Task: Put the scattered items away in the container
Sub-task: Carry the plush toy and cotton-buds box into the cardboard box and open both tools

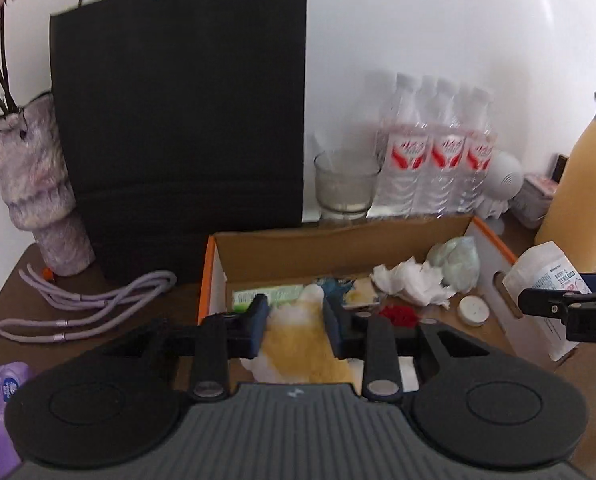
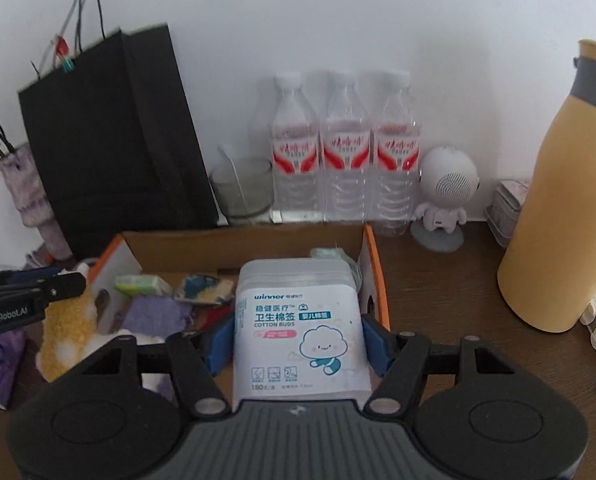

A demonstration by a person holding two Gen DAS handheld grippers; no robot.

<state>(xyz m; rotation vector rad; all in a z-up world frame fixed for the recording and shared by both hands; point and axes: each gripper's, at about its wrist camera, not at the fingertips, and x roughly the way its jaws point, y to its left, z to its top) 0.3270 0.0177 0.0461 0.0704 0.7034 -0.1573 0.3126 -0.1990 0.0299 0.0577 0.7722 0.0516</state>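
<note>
An open cardboard box with orange edges [image 1: 337,246] [image 2: 234,246] sits on the brown table and holds tissues, a green packet, a red scrap and a small round tin. My left gripper [image 1: 296,330] is shut on a yellow and white fluffy toy [image 1: 301,344], held at the box's near edge; it also shows in the right wrist view [image 2: 64,330]. My right gripper [image 2: 298,340] is shut on a white pack of cotton buds [image 2: 299,328], held above the box's right end; the pack also shows in the left wrist view [image 1: 547,280].
A black paper bag [image 1: 182,120], a fuzzy vase [image 1: 34,188], a glass [image 1: 345,184], three water bottles [image 2: 345,160], a white robot figure [image 2: 443,196] and a yellow flask [image 2: 565,200] stand along the wall. A lilac cord [image 1: 90,308] lies left of the box.
</note>
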